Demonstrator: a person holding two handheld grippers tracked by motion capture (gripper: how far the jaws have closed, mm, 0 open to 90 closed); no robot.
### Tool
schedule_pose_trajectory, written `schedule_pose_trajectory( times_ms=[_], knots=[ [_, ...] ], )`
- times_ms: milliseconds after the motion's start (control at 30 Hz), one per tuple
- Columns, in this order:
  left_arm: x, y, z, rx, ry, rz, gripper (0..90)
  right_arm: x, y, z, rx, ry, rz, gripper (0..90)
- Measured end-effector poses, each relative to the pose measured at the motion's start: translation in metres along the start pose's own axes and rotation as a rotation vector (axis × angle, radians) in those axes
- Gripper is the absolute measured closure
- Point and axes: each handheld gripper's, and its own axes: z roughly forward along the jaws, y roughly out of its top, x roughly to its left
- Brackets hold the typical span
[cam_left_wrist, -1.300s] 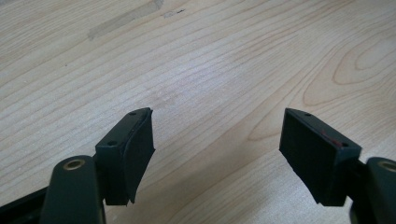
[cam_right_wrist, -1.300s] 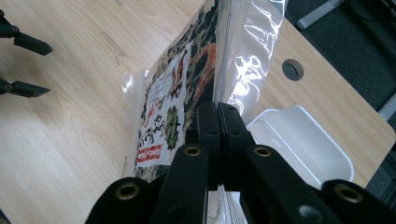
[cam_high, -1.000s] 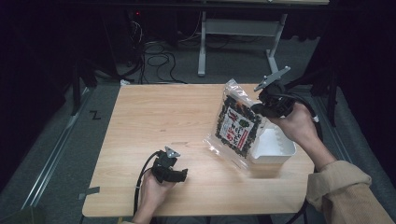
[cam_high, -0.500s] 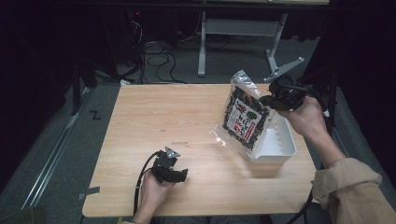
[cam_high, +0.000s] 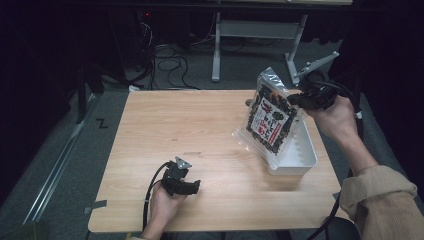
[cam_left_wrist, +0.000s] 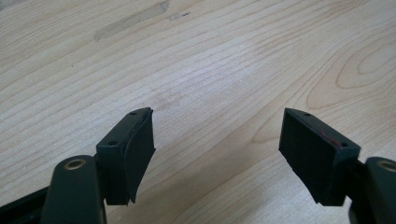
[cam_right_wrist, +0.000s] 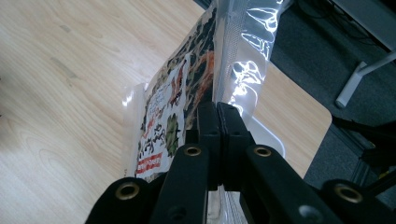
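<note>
- The right gripper (cam_high: 299, 98) is clamped on the upper edge of the bag (cam_high: 272, 120); in the right gripper view its jaws are pressed together with the bag's (cam_right_wrist: 187, 102) clear seal pinched between them.
- Against the earlier pictures, the bag has come up: a second ago it lay slanted across the tray's near-left rim, and now it hangs steeper from the grip, its top above the tray's far end.
- The bag's lower corner has also shifted; it now sits at the tray's (cam_high: 305, 155) left rim, and whether it touches the table (cam_high: 200, 125) there cannot be told.
- The right hand (cam_high: 335, 117) has moved up and toward the tray's far side with it.
- The left gripper (cam_high: 186, 186) has kept its place, well to the left of the tray near the table's front edge; the left gripper view shows its jaws spread wide over bare wood, holding nothing.
- Judged from this, the bag is being raised so it can be swung over the tray and lowered inside; that step looks begun but not finished.
- The thin seal is a slim hold, so the bag could swing or slip.
</note>
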Motion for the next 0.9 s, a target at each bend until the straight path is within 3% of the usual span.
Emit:
schedule_pose_trajectory(
  times_ms=[533,900],
  knots=[
    [0.002,0.0,-0.001,-0.009,0.006,-0.005,27.1,-0.013,-0.002,-0.007,-0.024,-0.04,0.02,90.0],
    [0.002,0.0,0.0,-0.01,0.007,-0.006,27.1,-0.027,-0.005,-0.017,-0.044,-0.106,0.042,90.0]
  ],
)
